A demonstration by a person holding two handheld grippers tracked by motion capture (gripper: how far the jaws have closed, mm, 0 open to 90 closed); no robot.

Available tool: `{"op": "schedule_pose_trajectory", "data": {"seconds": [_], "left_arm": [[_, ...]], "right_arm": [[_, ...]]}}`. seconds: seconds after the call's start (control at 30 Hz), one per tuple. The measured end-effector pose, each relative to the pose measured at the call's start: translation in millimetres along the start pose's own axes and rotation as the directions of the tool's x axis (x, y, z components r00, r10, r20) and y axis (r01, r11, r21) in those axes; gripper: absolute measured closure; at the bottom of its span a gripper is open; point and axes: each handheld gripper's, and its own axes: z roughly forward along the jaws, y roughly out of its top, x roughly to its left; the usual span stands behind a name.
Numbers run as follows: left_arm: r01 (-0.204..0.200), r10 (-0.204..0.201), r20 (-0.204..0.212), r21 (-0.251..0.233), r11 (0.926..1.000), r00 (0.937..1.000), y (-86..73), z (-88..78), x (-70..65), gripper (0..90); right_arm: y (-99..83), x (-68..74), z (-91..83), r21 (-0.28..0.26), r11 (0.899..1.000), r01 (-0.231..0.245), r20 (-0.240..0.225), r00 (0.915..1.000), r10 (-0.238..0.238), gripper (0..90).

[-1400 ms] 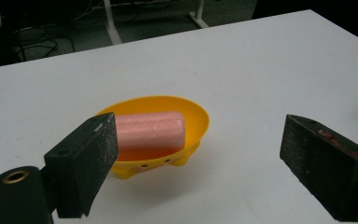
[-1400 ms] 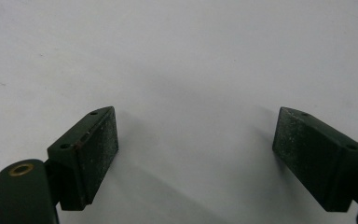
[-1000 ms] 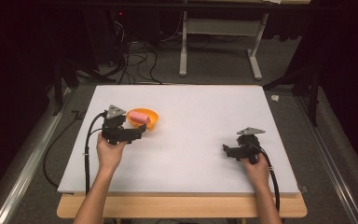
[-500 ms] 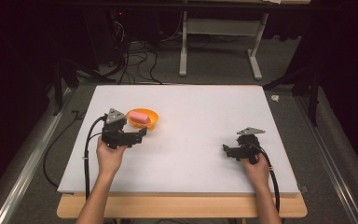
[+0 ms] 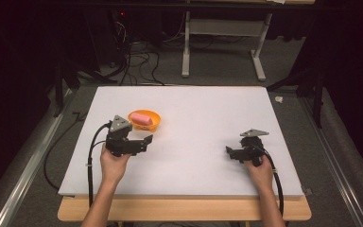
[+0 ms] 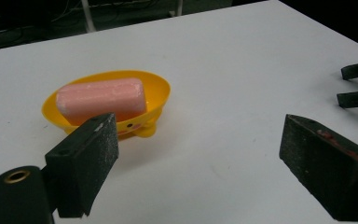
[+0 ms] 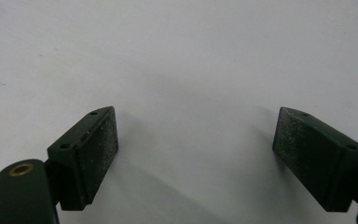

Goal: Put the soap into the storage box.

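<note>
Soap (image 6: 101, 99) lies in the yellow dish (image 6: 161, 93) at eleven o'clock from the left gripper (image 6: 200, 163) — jaws spread, empty; right gripper (image 7: 198, 154) likewise released.

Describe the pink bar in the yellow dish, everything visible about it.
The pink bar looks like a cake of soap: a rounded rectangular block, matte, with whitish scuffing along its edges. It lies flat and lengthwise inside the yellow dish, an oval, glossy, plastic-looking bowl on small feet that stands on the white table. Only the dish touches it. The left gripper is open just in front of the dish, not touching the bar.
</note>
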Motion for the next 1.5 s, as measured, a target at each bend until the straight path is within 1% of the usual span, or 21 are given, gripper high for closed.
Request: {"op": "schedule_pose_trajectory", "data": {"seconds": [0.17, 0.27, 0.5, 0.67, 0.8, 0.9, 1.0, 1.17, 1.27, 1.4, 1.43, 1.5], "left_arm": [[-0.004, 0.004, 0.01, 0.002, 1.0, 0.9999, -2.8, -0.9, -2.1, 12.6], [0.003, -0.003, 0.015, 0.003, 1.0, 0.9999, -4.7, -0.6, -2.1, 12.6], [-0.001, 0.0, 0.031, 0.017, 0.9998, 0.9995, -10.2, 3.6, -5.9, 12.7], [-0.001, 0.0, 0.04, 0.022, 0.9998, 0.9992, -10.3, 6.0, -8.3, 12.7], [-0.009, 0.007, 0.048, 0.03, 0.9995, 0.9988, -10.8, 8.2, -10.8, 12.7], [-0.009, 0.007, 0.052, 0.034, 0.9994, 0.9986, -11.4, 10.5, -12.4, 12.7], [-0.001, -0.002, 0.059, 0.037, 0.9993, 0.9982, -13.1, 12.8, -14.5, 12.8], [-0.002, -0.001, 0.067, 0.046, 0.9989, 0.9977, -15.9, 18.3, -19.5, 12.9], [-0.006, 0.001, 0.083, 0.059, 0.9982, 0.9965, -20.6, 24.2, -24.4, 12.9], [-0.009, 0.001, 0.091, 0.09, 0.9959, 0.9959, -23.3, 32.9, -27.2, 12.9], [-0.01, 0.001, 0.091, 0.091, 0.9958, 0.9958, -22.5, 33.3, -28.0, 12.9], [-0.021, 0.014, 0.09, 0.079, 0.9967, 0.9959, -21.2, 32.3, -30.0, 13.0]], "right_arm": [[0.0, 0.0, 0.0, 0.0, 1.0, 0.0, 0.001, 1.0, 0.0, 14.6], [0.0, 0.1, -0.1, 0.0, 1.0, 0.0, 0.001, 1.0, 0.0, 14.6], [0.0, 0.0, 0.0, 0.0, 1.0, 0.001, 0.001, 1.0, -0.001, 14.6], [0.0, 0.1, 0.0, 0.0, 1.0, 0.0, 0.001, 1.0, 0.0, 14.6], [0.0, 0.1, 0.0, 0.0, 1.0, 0.0, 0.001, 1.0, 0.0, 14.6], [0.0, 0.1, 0.0, 0.0, 1.0, 0.0, 0.001, 1.0, 0.0, 14.6], [0.0, 0.0, 0.0, 0.0, 1.0, 0.0, 0.001, 1.0, 0.0, 14.6], [0.0, 0.0, 0.0, 0.0, 1.0, 0.0, 0.001, 1.0, 0.0, 14.6], [0.0, 0.1, 0.0, 0.0, 1.0, 0.0, 0.001, 1.0, 0.0, 14.6], [0.0, -0.1, 0.0, -0.001, 1.0, 0.002, 0.001, 1.0, -0.002, 14.5], [0.0, 0.0, 0.0, -0.001, 1.0, 0.002, 0.001, 1.0, -0.002, 14.6], [-0.1, 0.1, 0.2, -0.004, 1.0, 0.002, 0.002, 1.0, -0.002, 14.6]]}}
